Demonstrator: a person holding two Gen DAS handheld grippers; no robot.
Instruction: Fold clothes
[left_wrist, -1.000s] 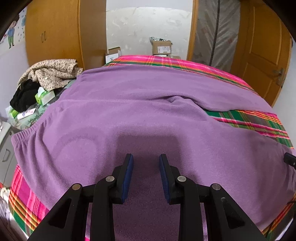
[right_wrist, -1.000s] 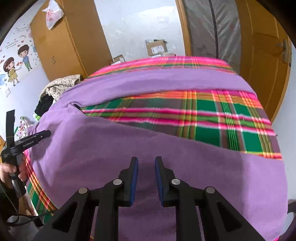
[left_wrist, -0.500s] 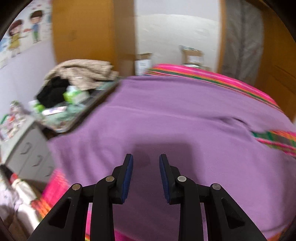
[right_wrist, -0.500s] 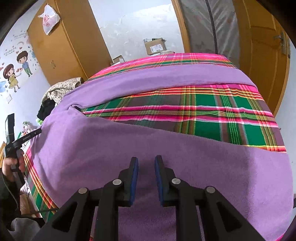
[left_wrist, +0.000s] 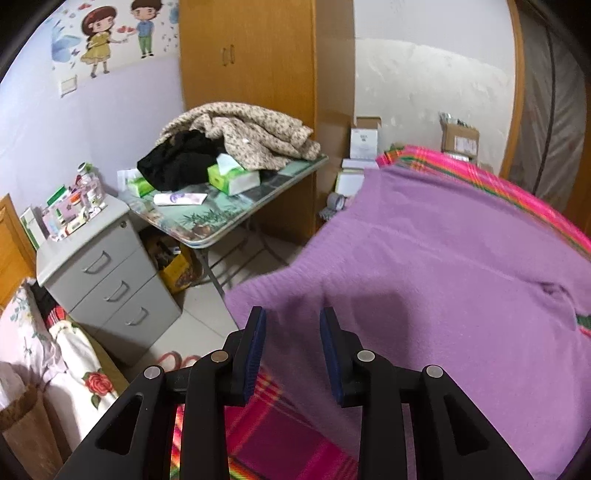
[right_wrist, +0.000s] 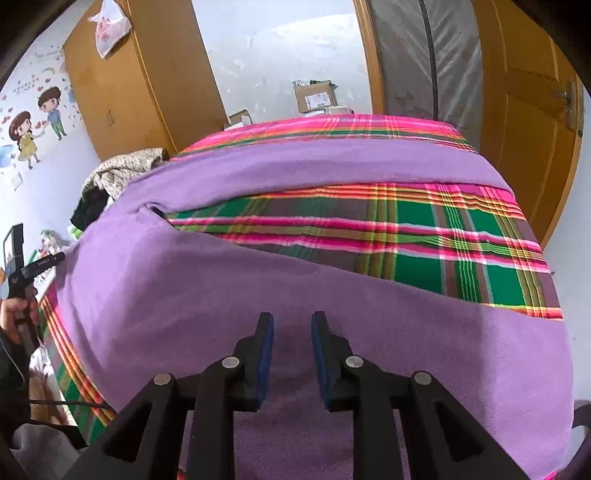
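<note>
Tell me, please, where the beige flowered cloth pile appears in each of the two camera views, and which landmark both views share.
Left wrist view: the beige flowered cloth pile lies upper centre-left, heaped on the folding table beside black clothing.
Right wrist view: the same pile is small at the left, behind the purple garment.
Shared landmark: the wooden wardrobe behind the pile.

Home bedroom: plaid-covered bed (right_wrist: 461, 258), wooden wardrobe (left_wrist: 251, 74), cartoon wall stickers (left_wrist: 118, 37).

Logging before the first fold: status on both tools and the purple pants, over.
Left tool open, empty, at the waistband corner. Right tool open, empty, over a leg. Purple pants spread flat on the plaid bedspread. Nothing in the way.
</note>
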